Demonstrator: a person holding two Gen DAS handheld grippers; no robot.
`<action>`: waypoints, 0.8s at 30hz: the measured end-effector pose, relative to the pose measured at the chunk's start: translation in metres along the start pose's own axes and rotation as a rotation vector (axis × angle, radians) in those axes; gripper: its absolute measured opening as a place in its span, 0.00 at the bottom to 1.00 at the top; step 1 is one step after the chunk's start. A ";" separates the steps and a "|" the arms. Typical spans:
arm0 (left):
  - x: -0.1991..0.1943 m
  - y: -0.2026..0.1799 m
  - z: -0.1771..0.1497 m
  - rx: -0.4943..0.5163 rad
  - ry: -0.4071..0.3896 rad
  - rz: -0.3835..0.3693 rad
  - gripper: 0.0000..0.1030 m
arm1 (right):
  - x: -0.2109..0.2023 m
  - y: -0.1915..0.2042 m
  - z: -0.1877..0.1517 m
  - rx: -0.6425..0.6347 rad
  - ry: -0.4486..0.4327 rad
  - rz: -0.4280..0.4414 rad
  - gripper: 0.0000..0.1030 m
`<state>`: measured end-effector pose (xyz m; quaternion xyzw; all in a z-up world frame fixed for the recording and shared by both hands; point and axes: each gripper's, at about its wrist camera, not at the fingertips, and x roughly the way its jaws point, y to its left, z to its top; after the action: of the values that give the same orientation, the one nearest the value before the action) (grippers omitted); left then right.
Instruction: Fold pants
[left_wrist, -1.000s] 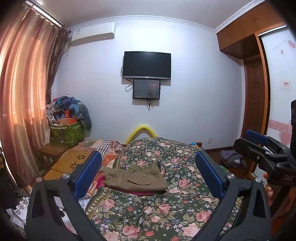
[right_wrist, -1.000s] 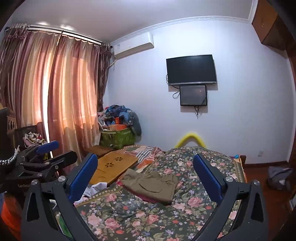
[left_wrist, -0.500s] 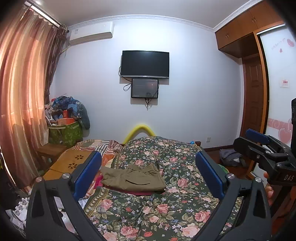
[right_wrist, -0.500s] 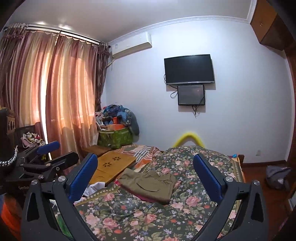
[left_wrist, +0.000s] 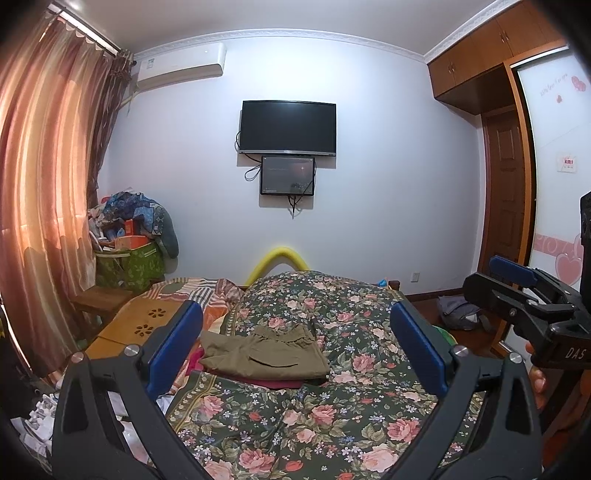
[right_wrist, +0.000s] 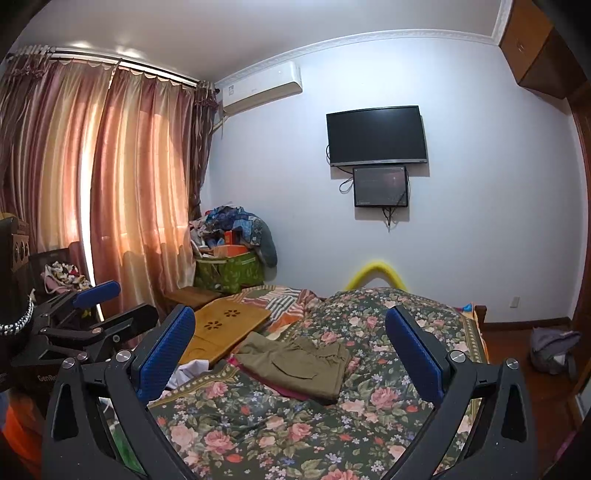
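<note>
1. You held both tools up and back from the bed (left_wrist: 369, 406), well apart from the pants (left_wrist: 266, 350). The left tool (left_wrist: 295, 347) had its blue pads spread wide with nothing between them. The right tool (right_wrist: 291, 354) was the same: spread and empty.

2. The pants were olive-green and lay on the floral bedspread (right_wrist: 388, 387), toward its left side. They sat on top of a dark red garment (left_wrist: 273, 383) whose edge showed beneath them. Just beyond was a wooden lap tray (right_wrist: 225, 328).

3. The pants already looked folded into a compact rectangle with a pocket flap facing up. In my judgement, the folding step was finished or nearly so, and you were at the stand-off stage rather than mid-fold.

4. If another fold was wanted, the next move called for bringing both tools down to the near edge. Pinch only the olive cloth and not the red layer under it, which could lift along with it.

5. Otherwise, nothing more called for a grasp.
</note>
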<state>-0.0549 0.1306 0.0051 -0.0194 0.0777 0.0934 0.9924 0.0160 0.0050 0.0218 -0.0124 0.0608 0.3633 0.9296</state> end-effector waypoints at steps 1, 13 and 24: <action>0.000 0.000 0.000 0.000 0.001 -0.001 1.00 | 0.000 -0.001 0.000 0.000 0.001 -0.001 1.00; 0.000 0.000 0.001 -0.004 0.004 -0.002 1.00 | 0.000 -0.002 -0.001 0.007 0.008 0.003 1.00; 0.003 -0.004 -0.001 -0.008 0.006 0.002 1.00 | 0.002 -0.002 -0.002 0.013 0.012 0.000 1.00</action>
<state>-0.0517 0.1276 0.0042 -0.0237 0.0804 0.0944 0.9920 0.0187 0.0043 0.0196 -0.0087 0.0689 0.3629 0.9293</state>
